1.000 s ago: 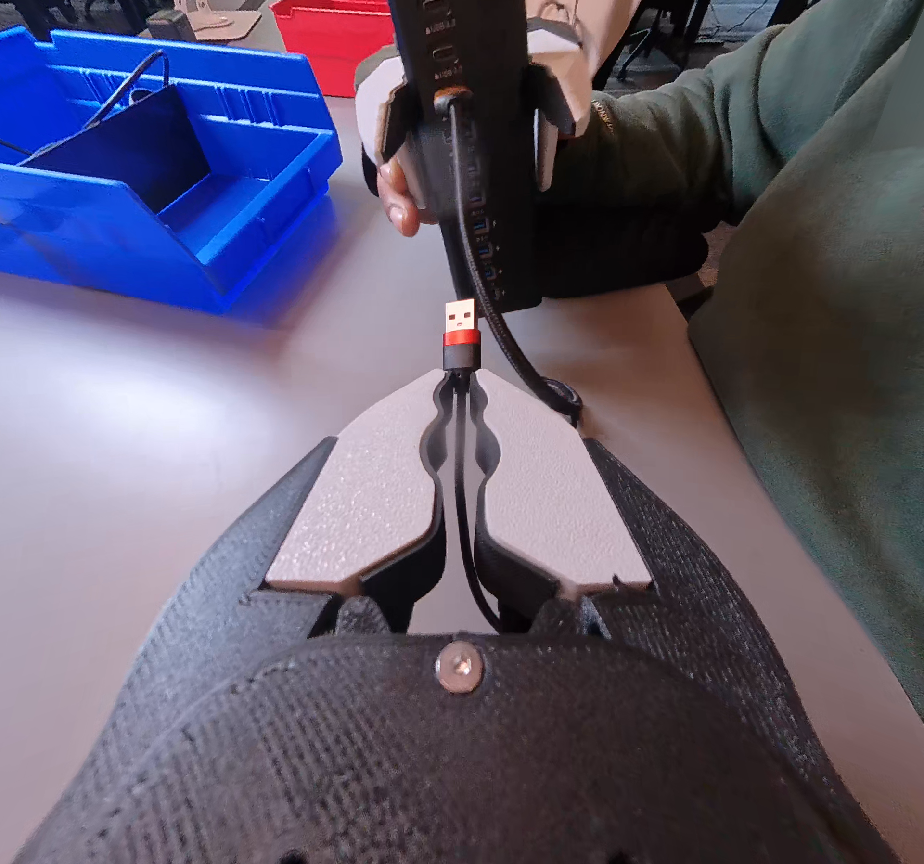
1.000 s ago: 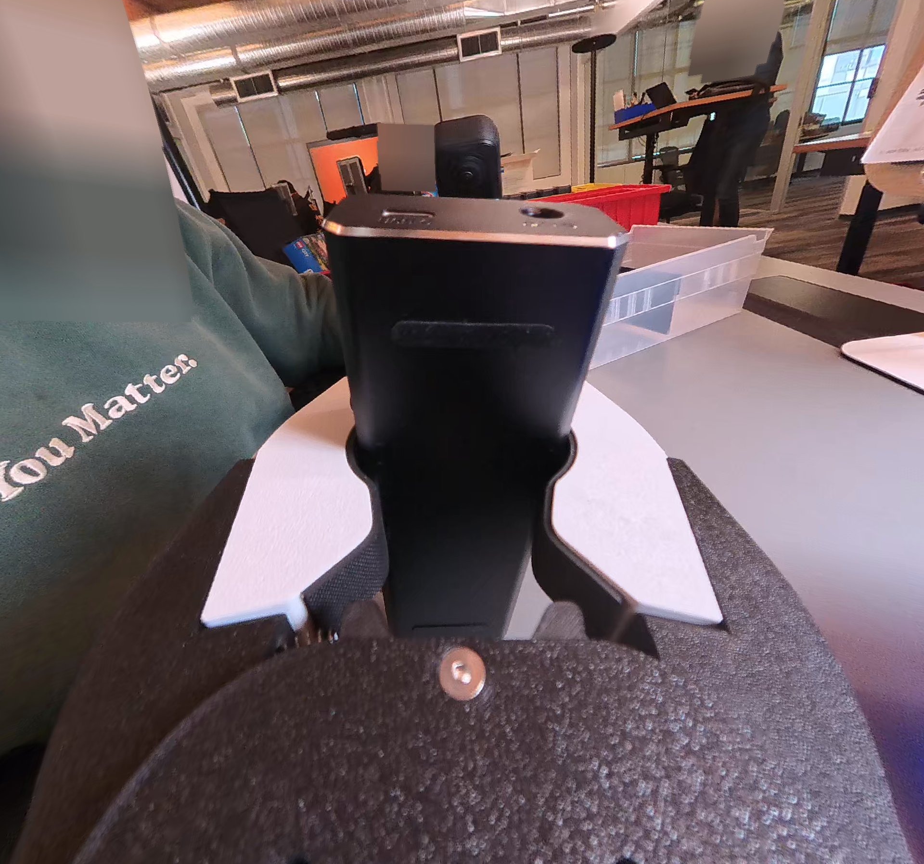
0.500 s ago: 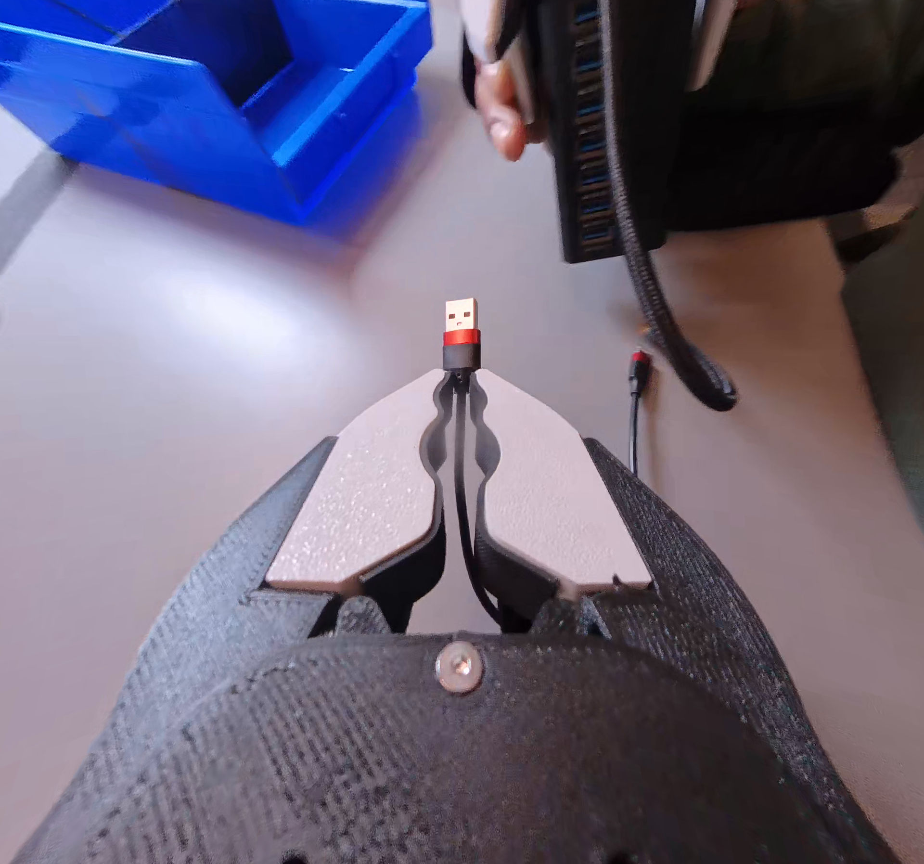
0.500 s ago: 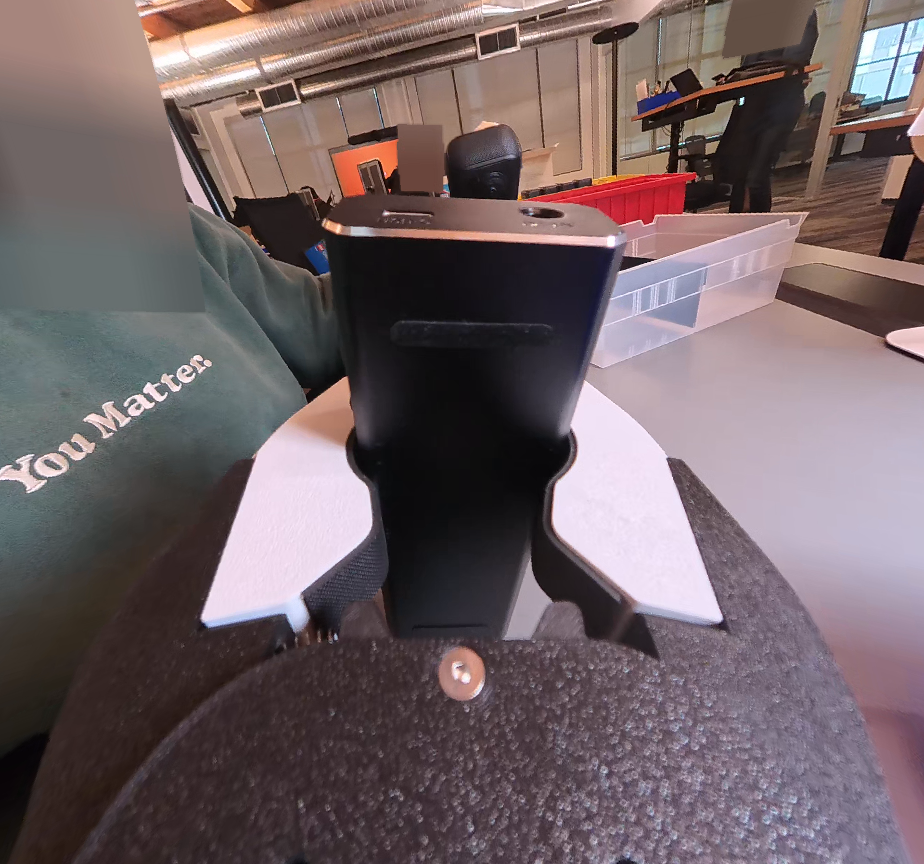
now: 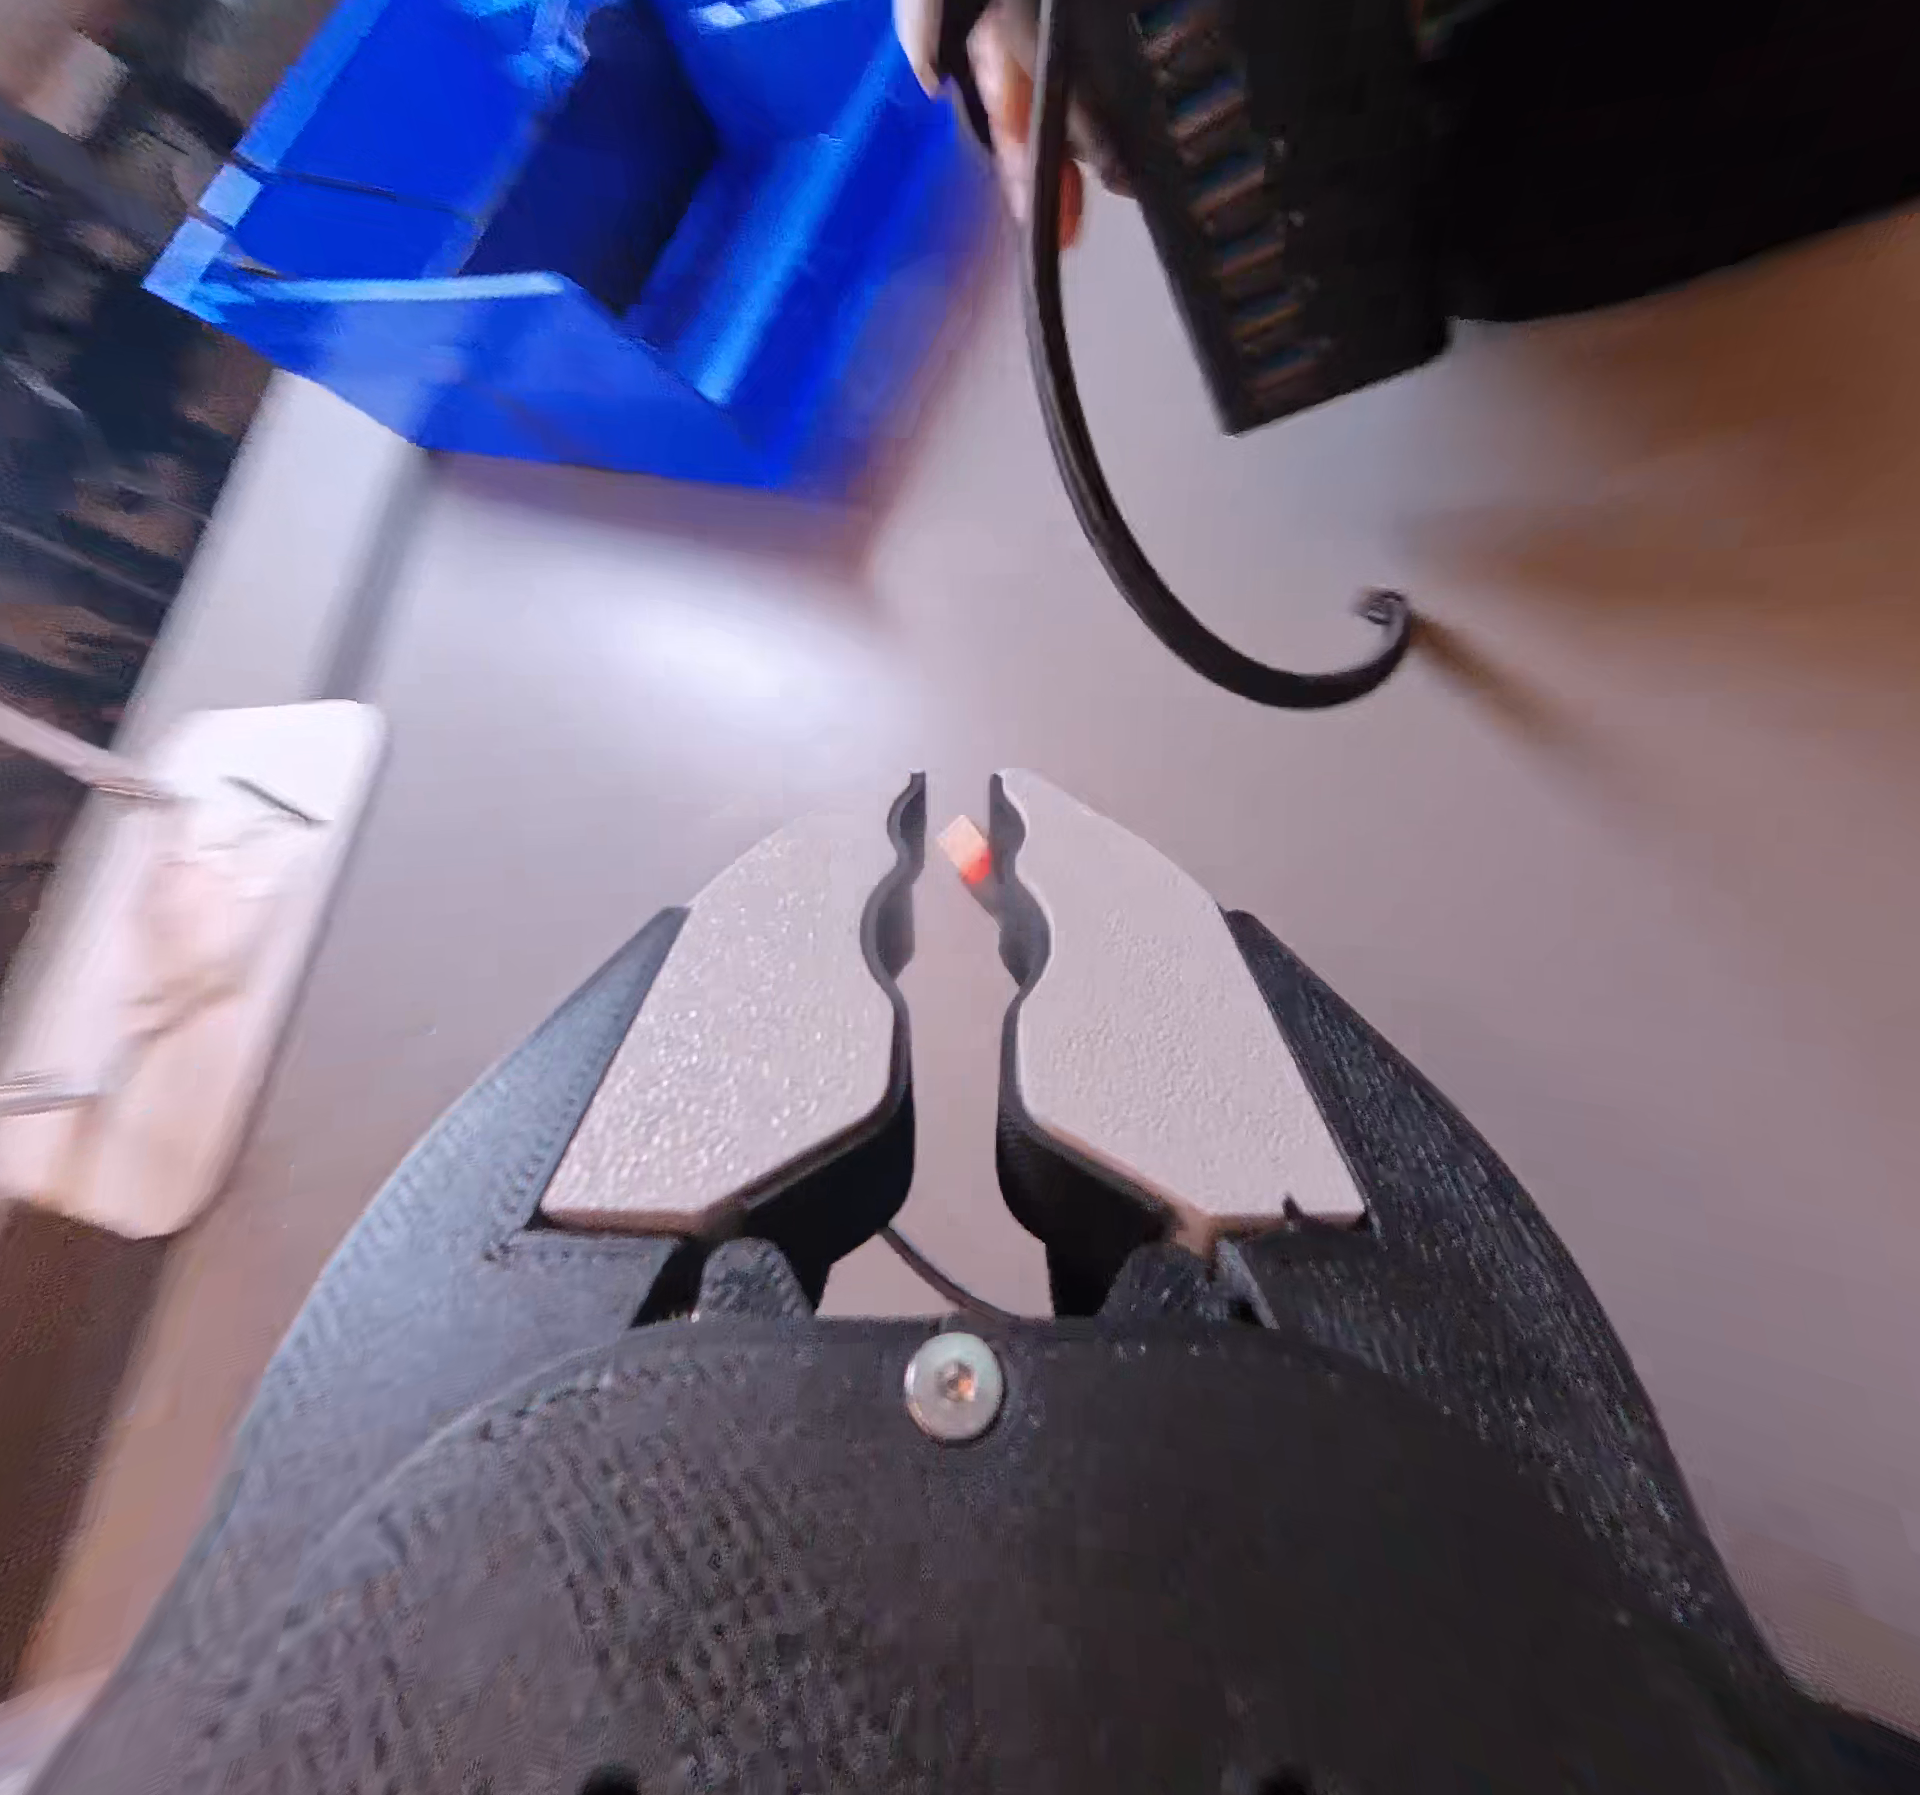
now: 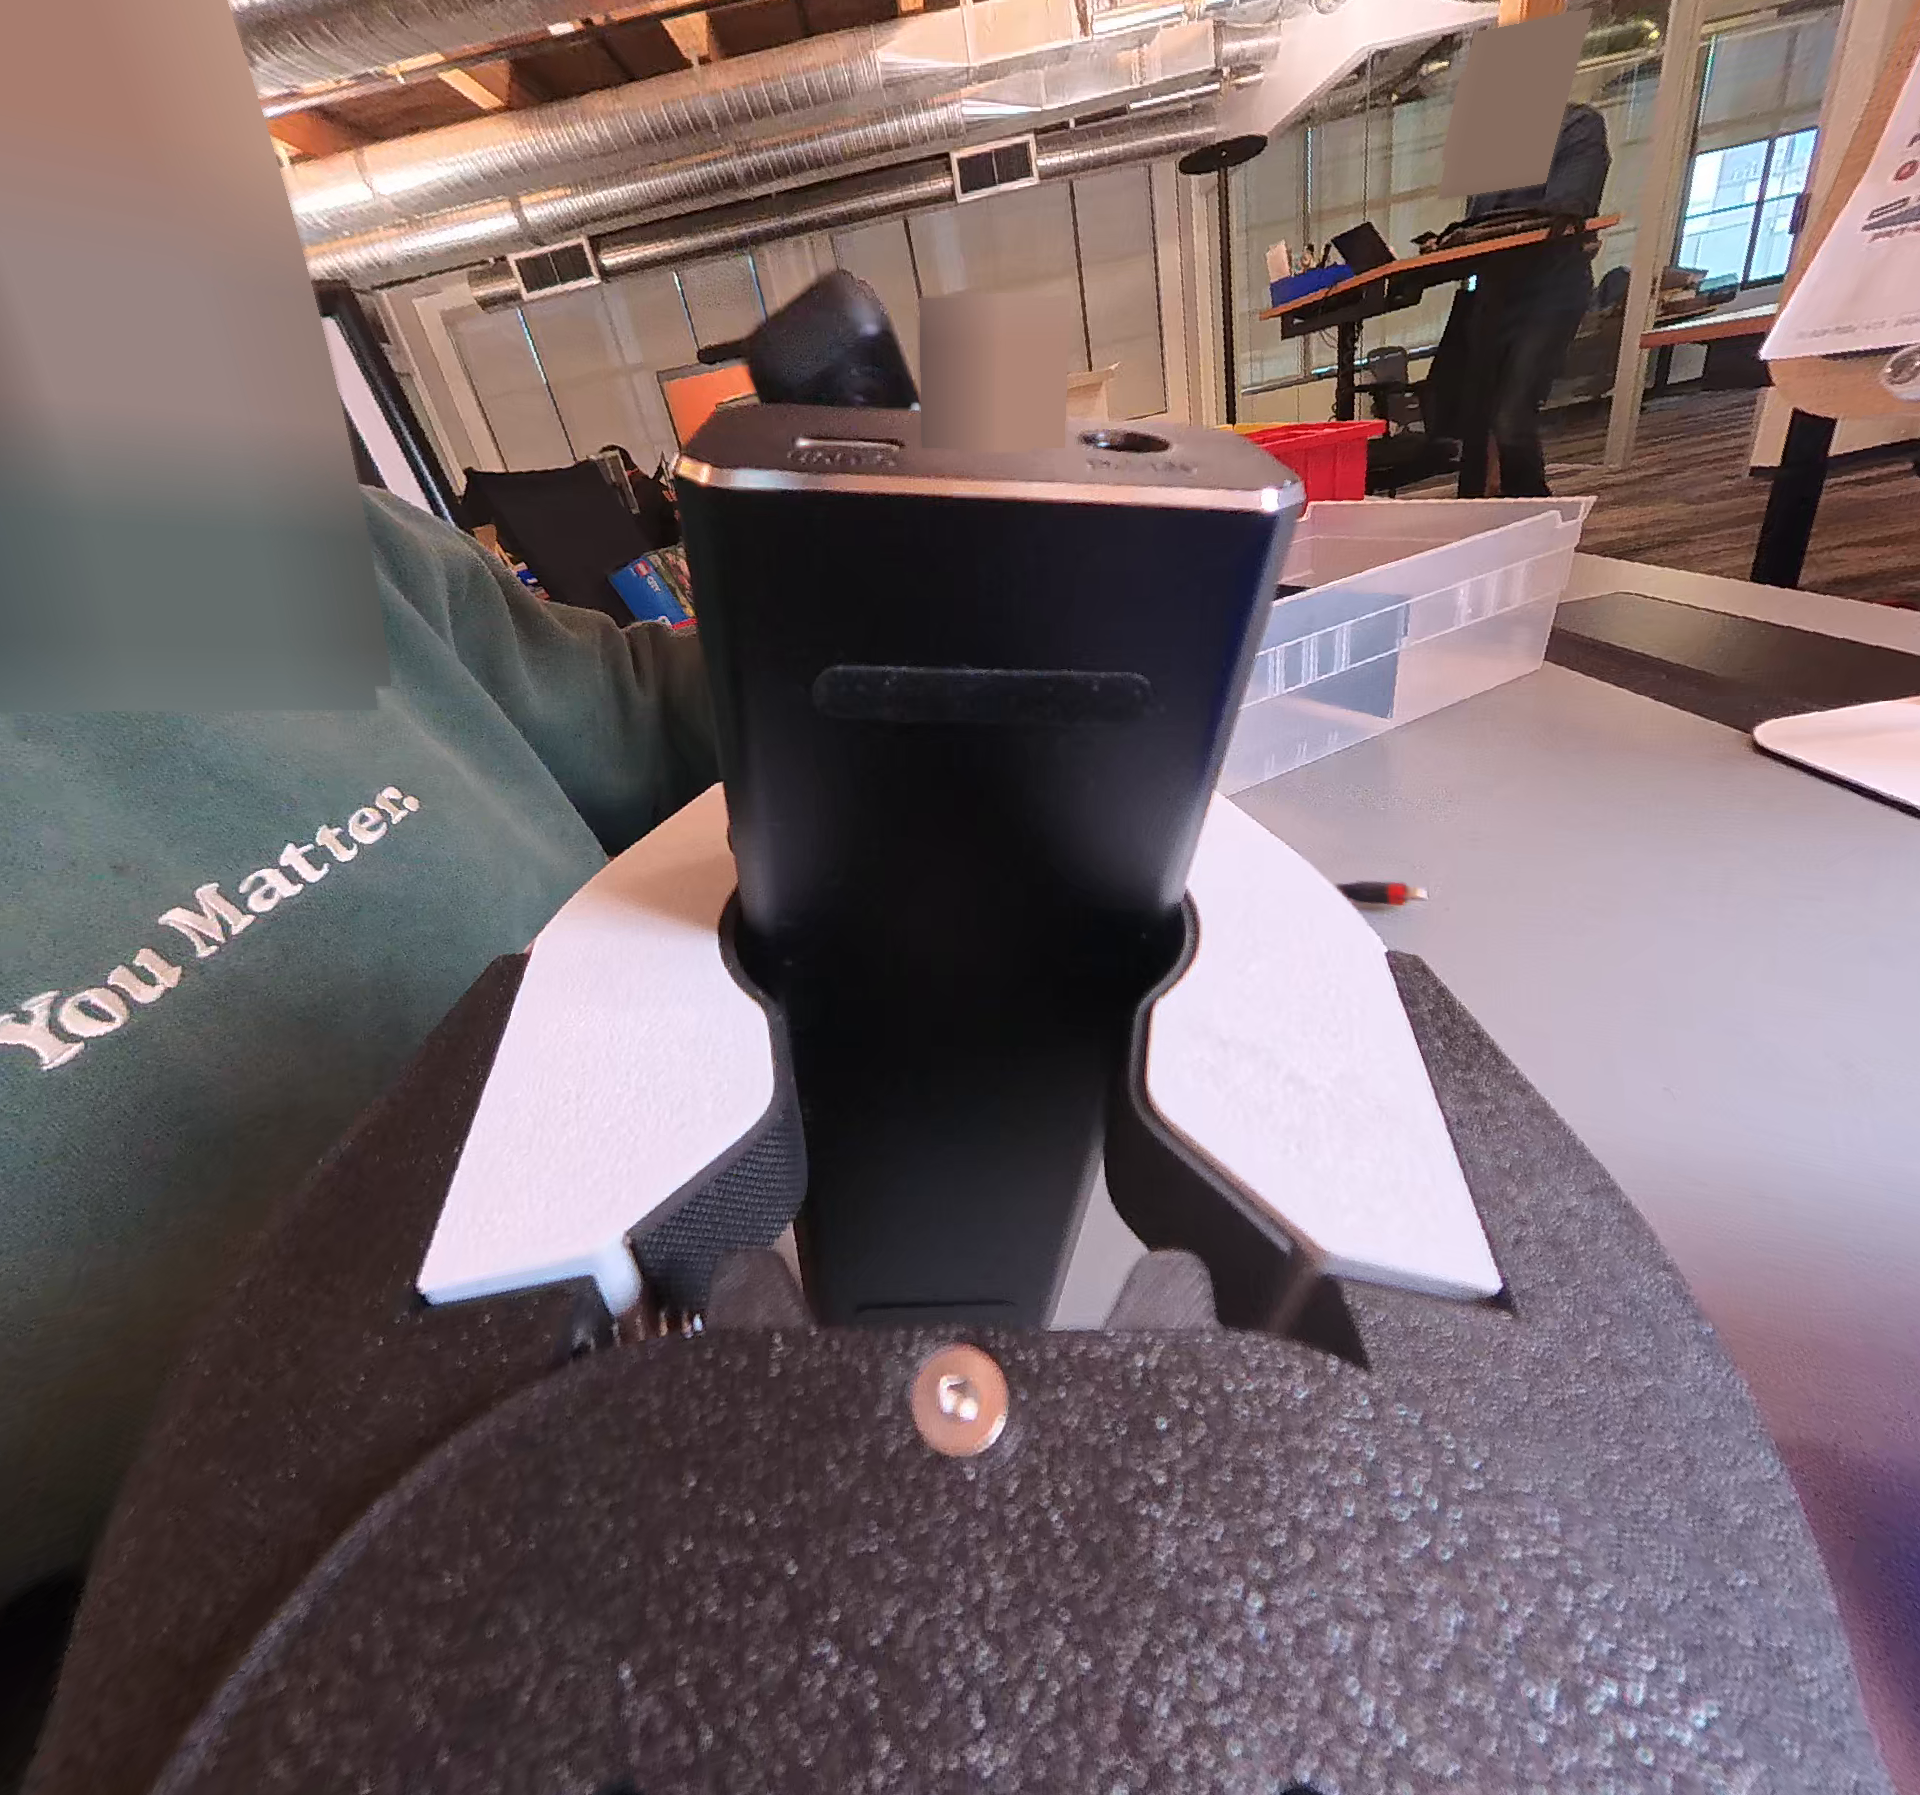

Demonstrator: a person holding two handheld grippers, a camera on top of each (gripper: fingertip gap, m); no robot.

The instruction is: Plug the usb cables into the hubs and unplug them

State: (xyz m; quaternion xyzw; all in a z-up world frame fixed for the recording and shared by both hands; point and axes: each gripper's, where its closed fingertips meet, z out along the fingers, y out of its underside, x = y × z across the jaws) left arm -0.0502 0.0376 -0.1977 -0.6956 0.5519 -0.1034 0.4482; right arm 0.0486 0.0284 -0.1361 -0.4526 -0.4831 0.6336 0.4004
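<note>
Left wrist view: left hand-held gripper, grey-padded, black-bodied; jaws parted with a clear gap between them.
Plug: small silver USB plug with a red collar shows in that gap, low and tilted, seemingly free of both pads; whether it touches the tabletop cannot be told.
Lead: thin black cable trails back under the fingers.
Far right: black rectangular multi-port USB hub, port row facing this way, held above the grey tabletop; thick black braided cable hangs from it and curls onto the surface.
Far left: blue plastic bin; view blurred.
Right wrist view: right hand-held gripper, white-padded, clamped on the hub, which stands upright.
Near right on tabletop: second red-collared connector, lying apart.
Far right: clear plastic tray.
Step, as judged: plug released after unplugging.
Doing it well: keep the hub steady and raised; lift the left gripper straight off so the pads do not drag the lead; regrip any next plug by the collar, squared to a port.
</note>
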